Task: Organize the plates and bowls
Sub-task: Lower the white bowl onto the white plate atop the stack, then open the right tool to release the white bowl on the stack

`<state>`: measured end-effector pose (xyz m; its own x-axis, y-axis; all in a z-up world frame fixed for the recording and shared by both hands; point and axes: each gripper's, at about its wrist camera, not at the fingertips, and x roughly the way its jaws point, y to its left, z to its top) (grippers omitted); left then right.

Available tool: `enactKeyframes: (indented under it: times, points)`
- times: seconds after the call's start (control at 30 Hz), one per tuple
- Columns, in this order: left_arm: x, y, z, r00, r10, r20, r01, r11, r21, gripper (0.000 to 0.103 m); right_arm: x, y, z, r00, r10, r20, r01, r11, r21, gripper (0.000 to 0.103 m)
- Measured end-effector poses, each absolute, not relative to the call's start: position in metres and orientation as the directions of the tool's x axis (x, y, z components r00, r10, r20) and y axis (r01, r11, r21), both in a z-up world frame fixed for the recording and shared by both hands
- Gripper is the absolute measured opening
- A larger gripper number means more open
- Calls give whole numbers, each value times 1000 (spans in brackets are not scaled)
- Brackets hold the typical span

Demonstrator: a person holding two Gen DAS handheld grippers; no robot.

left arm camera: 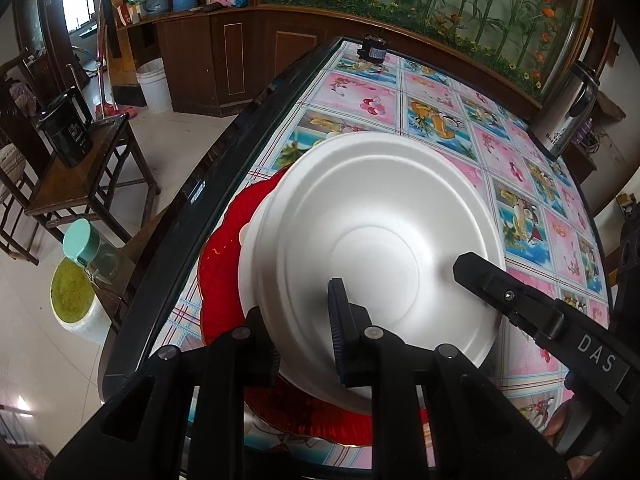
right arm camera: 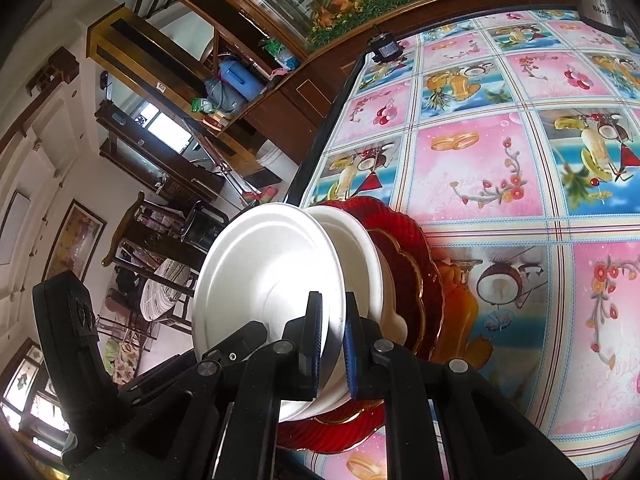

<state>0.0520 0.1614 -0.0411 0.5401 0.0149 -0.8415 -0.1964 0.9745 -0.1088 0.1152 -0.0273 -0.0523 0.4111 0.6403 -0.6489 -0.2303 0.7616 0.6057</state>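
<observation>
Stacking step: right gripper (right arm camera: 331,344) and left gripper (left arm camera: 302,328) both clamped on white plate (left arm camera: 372,236) rim, over red plates (right arm camera: 404,256). Next likely: seat level, release.

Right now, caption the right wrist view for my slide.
Right tool clamps white foam plate rim above red scalloped glass plates.

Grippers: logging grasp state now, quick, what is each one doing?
Left gripper: closed on the white plate's rim.
Right gripper: closed on the same white plate.
</observation>
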Motion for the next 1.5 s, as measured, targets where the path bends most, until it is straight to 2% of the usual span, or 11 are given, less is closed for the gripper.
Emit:
enactKeyframes:
  times: [0.5, 0.77, 0.9, 1.03, 1.07, 1.13, 1.2, 1.43, 1.47, 1.5]
  points:
    - [62, 152, -44, 539, 93, -837, -184, 983, -8, 24, 127, -27, -52, 423, 632, -649, -223, 767, 602, 12]
    - [70, 152, -47, 518, 93, -850, -186, 983, -6, 26, 132, -25, -52, 439, 615, -656, -232, 782, 578, 12]
    - [69, 151, -40, 515, 136, -846, -193, 980, 40, 27, 130, -23, -51, 445, 605, -660, -250, 792, 557, 13]
    - [65, 154, -33, 515, 136, -847, -199, 979, 36, 27, 127, -25, -46, 459, 605, -651, -267, 793, 548, 25]
    - [65, 154, -31, 516, 138, -845, -199, 979, 38, 28, 127, -26, -44, 467, 599, -650, -266, 797, 543, 34]
    - [63, 154, -28, 522, 138, -842, -199, 979, 37, 34, 125, -33, -38, 491, 593, -638, -265, 799, 540, 40]
    - [62, 154, -28, 520, 125, -845, -194, 981, 26, 37, 124, -39, -33, 504, 598, -624, -265, 794, 547, 41]
    - [53, 150, -22, 523, 148, -839, -182, 981, 60, 38, 118, -71, -26, 548, 587, -597, -240, 793, 559, 44]
    - [51, 148, -21, 520, 171, -837, -186, 979, 84, 41, 118, -76, -28, 550, 584, -597, -230, 793, 564, 44]
    - [50, 148, -20, 517, 199, -833, -195, 974, 112, 53, 118, -79, -29, 551, 582, -598, -224, 793, 566, 44]
